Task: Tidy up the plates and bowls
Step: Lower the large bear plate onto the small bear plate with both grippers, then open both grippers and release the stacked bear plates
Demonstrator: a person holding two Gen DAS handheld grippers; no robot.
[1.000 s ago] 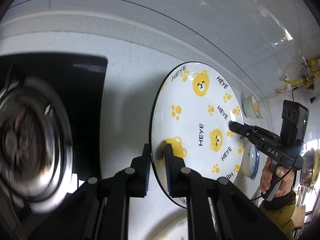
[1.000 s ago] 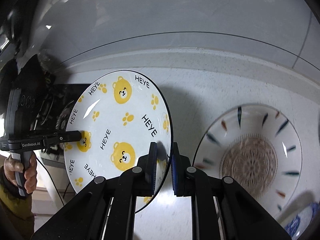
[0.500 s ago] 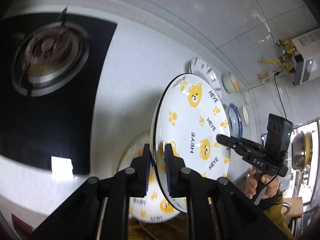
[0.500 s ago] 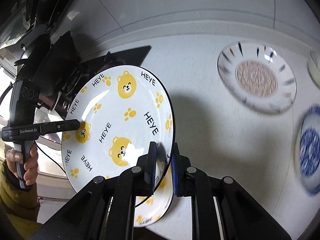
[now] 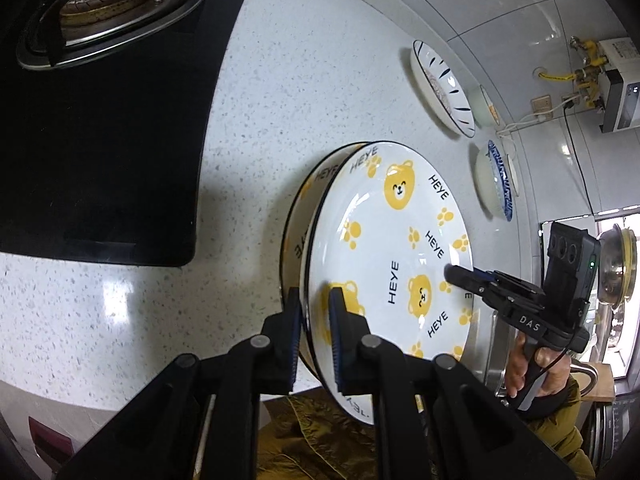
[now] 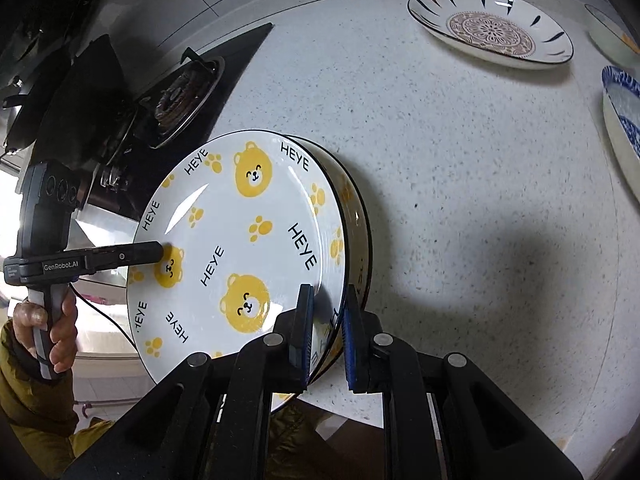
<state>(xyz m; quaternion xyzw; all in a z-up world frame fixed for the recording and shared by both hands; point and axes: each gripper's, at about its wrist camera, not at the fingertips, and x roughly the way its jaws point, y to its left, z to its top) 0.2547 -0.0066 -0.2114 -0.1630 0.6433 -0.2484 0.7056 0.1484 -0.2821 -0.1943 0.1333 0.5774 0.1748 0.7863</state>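
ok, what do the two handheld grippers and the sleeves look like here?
Both are black pistol-grip units. The left gripper has two flat fingers with blue pads, "GenRobot.AI" printed in white on its side, a grey handle and a thin black cable. The right gripper reads "DAS" on its body, has a boxy black module with a small green light, and a cable too. Sleeves are olive-yellow, puffy jacket fabric.

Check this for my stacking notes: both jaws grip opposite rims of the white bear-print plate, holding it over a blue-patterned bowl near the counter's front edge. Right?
One detail is wrong. Both the left gripper and right gripper do clamp the white bear-print plate, but beneath it lies a matching bear-print plate, not a blue one. The right wrist view shows it; the blue-patterned bowl sits apart.
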